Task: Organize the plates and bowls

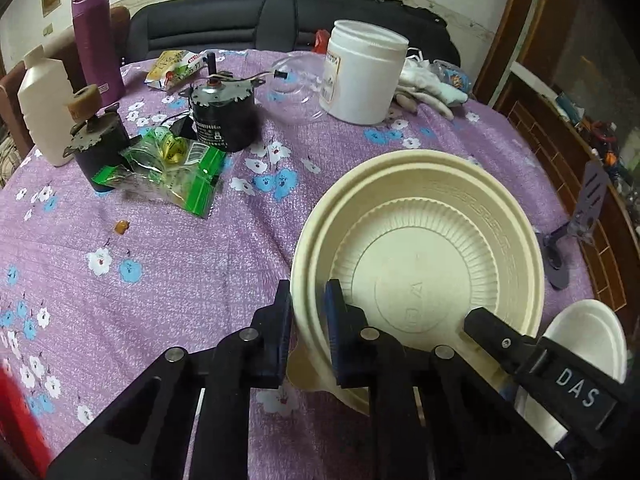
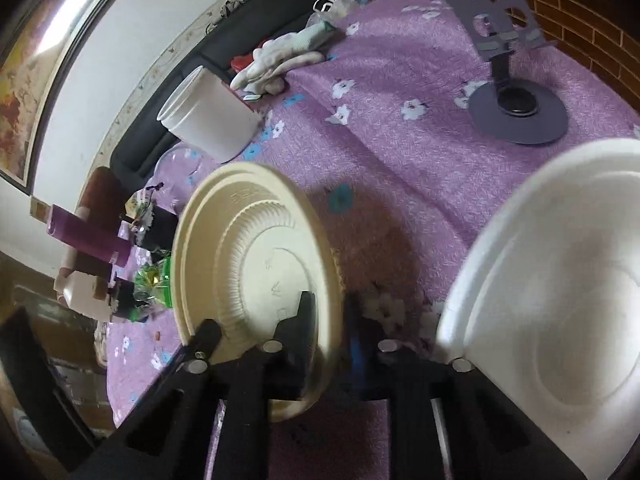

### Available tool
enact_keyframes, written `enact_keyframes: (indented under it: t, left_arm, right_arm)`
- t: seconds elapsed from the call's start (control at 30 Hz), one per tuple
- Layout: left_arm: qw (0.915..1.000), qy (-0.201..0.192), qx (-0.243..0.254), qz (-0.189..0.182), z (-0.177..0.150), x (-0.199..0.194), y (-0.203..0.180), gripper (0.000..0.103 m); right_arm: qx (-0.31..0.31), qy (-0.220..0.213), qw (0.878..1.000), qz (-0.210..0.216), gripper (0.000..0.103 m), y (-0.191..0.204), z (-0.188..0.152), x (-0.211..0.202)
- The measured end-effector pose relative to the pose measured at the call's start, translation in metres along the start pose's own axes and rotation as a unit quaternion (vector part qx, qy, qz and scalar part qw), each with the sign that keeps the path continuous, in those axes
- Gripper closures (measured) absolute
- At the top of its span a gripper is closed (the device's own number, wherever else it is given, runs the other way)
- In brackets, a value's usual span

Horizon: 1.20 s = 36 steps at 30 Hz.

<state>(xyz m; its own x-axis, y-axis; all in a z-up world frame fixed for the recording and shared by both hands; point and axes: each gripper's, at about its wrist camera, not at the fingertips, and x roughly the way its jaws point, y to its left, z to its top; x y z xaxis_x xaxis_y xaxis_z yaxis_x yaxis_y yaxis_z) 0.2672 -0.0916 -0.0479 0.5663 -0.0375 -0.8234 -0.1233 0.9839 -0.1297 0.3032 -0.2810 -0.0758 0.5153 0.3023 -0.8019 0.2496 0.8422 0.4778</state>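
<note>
1. The cream bowl point(image 1: 420, 264) sits on the purple worktop point(image 1: 160, 248), right of its middle in the left wrist view. It looks like more than 1 nested piece, since a doubled rim shows on its far side; how many I cannot tell.
2. The left gripper point(image 1: 308, 320) has its fingers point(image 1: 282, 320) pinched narrow on the bowl's near-left rim, 1 finger outside the wall and 1 inside.
3. The right gripper point(image 2: 330, 328) grips the opposite rim the same way, fingers point(image 2: 304, 320) narrow on the wall. In its view the bowl point(image 2: 256, 272) appears tilted, which may be only the camera's angle.
4. A white plate point(image 2: 552, 300) lies just beside the bowl on its right, near the worktop's edge, untouched.
5. Judged step: both rims are taken, so the two-handed lift or shift of the bowl is about to start.
6. The next move calls for even lifting on both sides, because the thin rim may flex or a nested piece may slip free.
7. Further out stand a white jar point(image 1: 360, 76), a black motor point(image 1: 222, 116), green wrappers point(image 1: 176, 168) and a purple stand point(image 2: 516, 108), all well apart from the bowl.
</note>
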Motion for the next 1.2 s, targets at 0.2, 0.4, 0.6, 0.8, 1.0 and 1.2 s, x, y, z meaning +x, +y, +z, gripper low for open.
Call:
enact_keyframes:
  t: [0.2,0.4,0.6,0.8,1.0,1.2]
  left_arm:
    - [0.9995,-0.030,0.009,0.002,-0.010,-0.031,0.008,0.091]
    - [0.9981,-0.060,0.007,0.004,-0.032,-0.061,0.025,0.091]
    - [0.9961,-0.086,0.002,0.016,-0.049,-0.076,0.041,0.091]
    - [0.9951,-0.096,-0.003,0.023,-0.056,-0.076,0.052,0.091]
    - [0.9945,-0.103,-0.006,0.018,-0.057,-0.079,0.057,0.090]
    - [0.9929,-0.118,-0.007,0.015,-0.060,-0.088,0.058,0.090]
  right_arm:
    - [-0.003,-0.023,0.999,0.024,0.091,0.002,-0.024,-0.020]
    - [0.001,-0.044,0.997,0.062,0.091,0.005,-0.053,-0.042]
    - [-0.012,-0.064,0.994,0.082,0.093,0.012,-0.079,-0.047]
    - [-0.039,-0.076,0.992,0.088,0.093,0.021,-0.093,-0.041]
    - [-0.057,-0.097,0.990,0.088,0.093,0.027,-0.097,-0.042]
    - [-0.068,-0.116,0.986,0.097,0.093,0.030,-0.099,-0.049]
